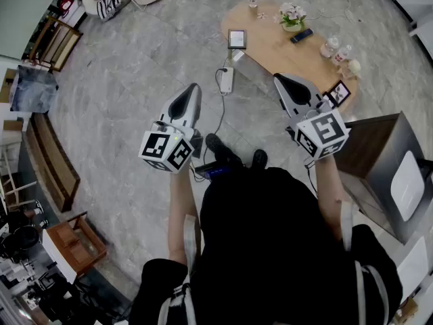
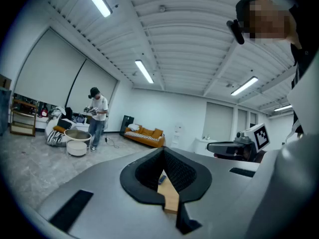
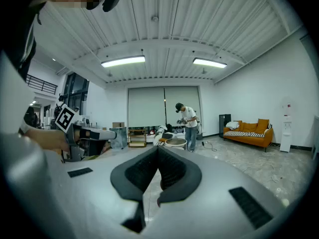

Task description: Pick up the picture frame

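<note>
A small picture frame stands at the left edge of the oval wooden table. A second, dark frame leans at the table's near right end. My left gripper is held level over the floor, well short of the table, its jaws shut and empty. My right gripper hovers at the table's near edge, left of the dark frame, and its jaws are also shut with nothing in them. Neither frame shows in the two gripper views.
On the table are a flower pot, a phone and bottles. A power strip with cable lies on the floor. A dark cabinet stands at right. Another person stands far off near a sofa.
</note>
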